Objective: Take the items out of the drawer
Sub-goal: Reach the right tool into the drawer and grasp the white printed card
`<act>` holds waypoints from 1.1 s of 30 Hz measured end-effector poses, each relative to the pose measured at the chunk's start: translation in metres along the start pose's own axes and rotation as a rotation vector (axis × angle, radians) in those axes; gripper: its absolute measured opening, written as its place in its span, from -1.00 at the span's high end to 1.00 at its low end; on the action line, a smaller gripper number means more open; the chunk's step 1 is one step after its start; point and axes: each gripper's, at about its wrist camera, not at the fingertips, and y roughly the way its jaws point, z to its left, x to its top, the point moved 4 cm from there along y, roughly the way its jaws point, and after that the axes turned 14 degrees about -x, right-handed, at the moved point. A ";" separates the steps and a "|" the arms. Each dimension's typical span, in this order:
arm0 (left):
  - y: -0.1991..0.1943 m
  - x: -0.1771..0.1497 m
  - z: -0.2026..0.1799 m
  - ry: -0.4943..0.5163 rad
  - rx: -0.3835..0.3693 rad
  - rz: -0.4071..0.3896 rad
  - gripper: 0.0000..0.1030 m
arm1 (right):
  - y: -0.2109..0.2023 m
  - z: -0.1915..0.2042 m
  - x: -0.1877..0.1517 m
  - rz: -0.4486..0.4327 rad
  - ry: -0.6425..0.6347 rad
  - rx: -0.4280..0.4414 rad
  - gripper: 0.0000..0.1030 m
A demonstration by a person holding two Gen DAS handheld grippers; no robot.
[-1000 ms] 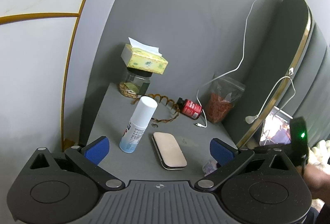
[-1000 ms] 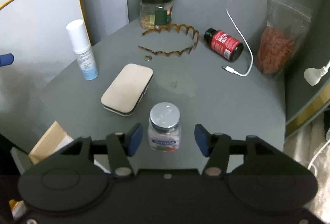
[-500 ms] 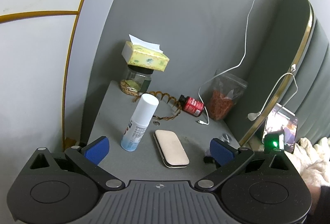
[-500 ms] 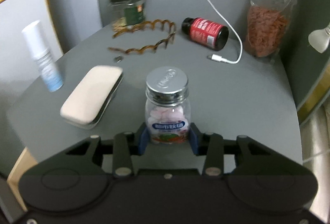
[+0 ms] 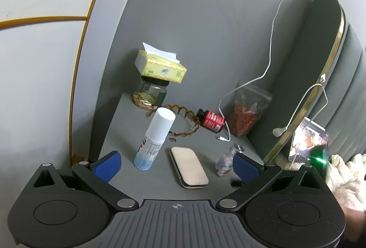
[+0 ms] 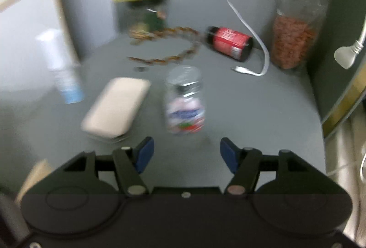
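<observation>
Released: glass candy jar (image 6: 184, 100), silver-lidded.

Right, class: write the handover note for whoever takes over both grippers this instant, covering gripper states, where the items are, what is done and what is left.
Right gripper: jaws opening, nothing between them; the candy jar stands on the grey tabletop just ahead of it.
Left gripper: open, empty, hovering over the near edge.
On the tabletop: spray bottle, beige case, hair comb, red bottle.
Done: candy jar set down.
Left: the drawer is not in view, so I cannot tell what remains inside; check it and go on.
</observation>
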 end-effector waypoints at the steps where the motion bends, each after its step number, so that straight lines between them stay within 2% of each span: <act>1: 0.000 0.001 0.000 -0.006 -0.003 -0.006 -0.99 | -0.008 0.004 -0.004 0.011 -0.024 0.051 -0.21; 3: 0.001 0.002 0.000 -0.014 -0.008 -0.012 -0.99 | -0.026 0.023 -0.020 0.116 -0.118 0.252 -0.21; 4: 0.002 0.002 0.000 -0.014 -0.010 -0.010 -0.99 | -0.028 0.034 -0.028 0.183 -0.166 0.332 -0.19; 5: 0.003 0.002 -0.001 -0.011 -0.011 -0.008 -0.99 | -0.026 0.043 -0.035 0.233 -0.212 0.370 -0.19; 8: 0.004 0.002 -0.003 -0.001 -0.012 -0.002 -0.99 | -0.003 0.060 -0.058 0.384 -0.349 0.397 -0.16; 12: 0.002 0.001 -0.002 0.000 -0.009 0.003 -0.99 | 0.043 0.057 -0.086 0.585 -0.389 0.412 -0.11; 14: 0.002 0.001 -0.001 -0.004 -0.006 0.000 -0.99 | 0.058 0.057 -0.094 0.625 -0.412 0.424 -0.11; 17: 0.002 0.002 0.001 -0.024 -0.007 -0.005 -0.99 | 0.072 0.064 -0.103 0.607 -0.482 0.432 -0.11; 20: 0.003 0.002 0.002 -0.024 -0.004 -0.001 -0.99 | 0.082 0.069 -0.113 0.620 -0.553 0.426 -0.17; 21: 0.003 0.002 0.002 -0.023 -0.003 0.001 -0.99 | 0.084 0.071 -0.118 0.633 -0.580 0.437 -0.30; 23: 0.004 0.001 0.002 -0.023 -0.002 0.004 -0.99 | 0.083 0.073 -0.120 0.662 -0.588 0.453 -0.31; 24: 0.004 0.001 0.002 -0.023 -0.002 0.004 -0.99 | 0.083 0.073 -0.120 0.691 -0.586 0.459 -0.16; 25: 0.004 0.001 0.002 -0.023 -0.003 0.004 -0.99 | 0.082 0.072 -0.119 0.725 -0.581 0.478 0.23; 27: 0.003 0.001 0.002 -0.024 -0.004 0.005 -0.99 | 0.075 0.071 -0.117 0.808 -0.595 0.569 0.82; 28: 0.004 0.001 0.002 -0.024 -0.004 0.003 -0.99 | 0.072 0.071 -0.116 0.807 -0.617 0.576 0.89; 30: 0.006 0.000 0.001 -0.024 0.000 0.002 -0.99 | 0.066 0.070 -0.117 0.803 -0.691 0.572 0.83; 32: 0.007 0.000 0.001 -0.027 0.000 0.002 -0.99 | 0.066 0.070 -0.114 0.740 -0.725 0.545 0.53; 33: 0.007 0.000 0.001 -0.028 0.001 0.003 -0.99 | 0.067 0.071 -0.113 0.703 -0.722 0.542 0.29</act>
